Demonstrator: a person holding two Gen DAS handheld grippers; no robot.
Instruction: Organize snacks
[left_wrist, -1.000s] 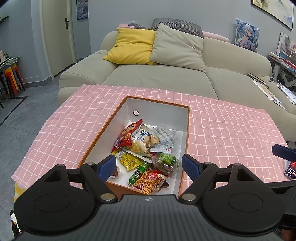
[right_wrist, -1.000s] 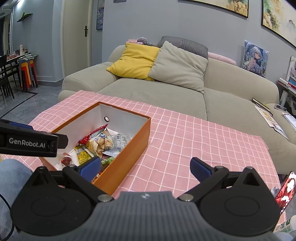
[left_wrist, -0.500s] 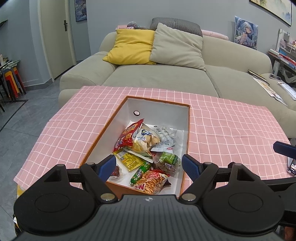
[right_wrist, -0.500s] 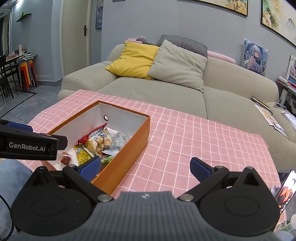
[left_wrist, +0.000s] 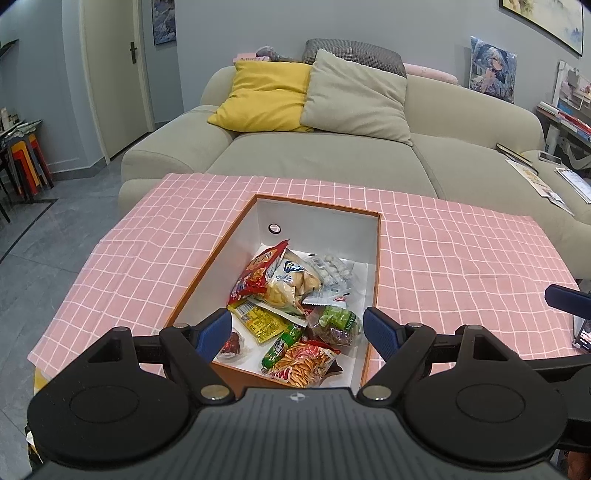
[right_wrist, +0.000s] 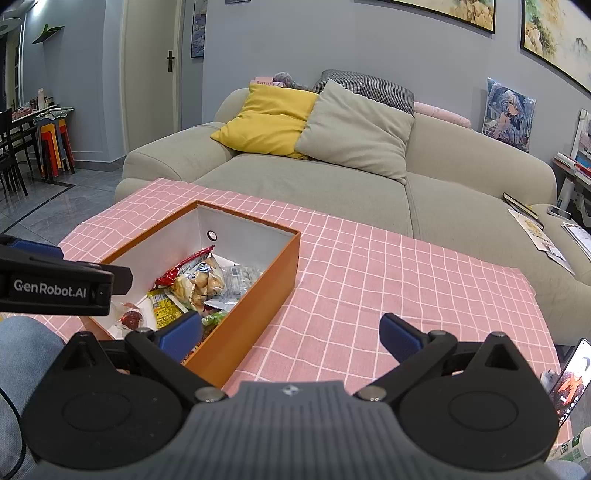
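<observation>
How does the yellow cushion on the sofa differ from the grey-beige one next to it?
The yellow cushion is bright yellow; the beige cushion is a muted grey-beige. The yellow cushion sits nearer the sofa's left end in these views, the beige cushion nearer the middle. The beige cushion overlaps the yellow cushion's edge, covering one corner. Both are square-ish and lean against the sofa back.

Light: we are seeing soft, even indoor brightness, shadows staying faint.
Quality: we are getting sharp focus, edges bowing fisheye-style.
</observation>
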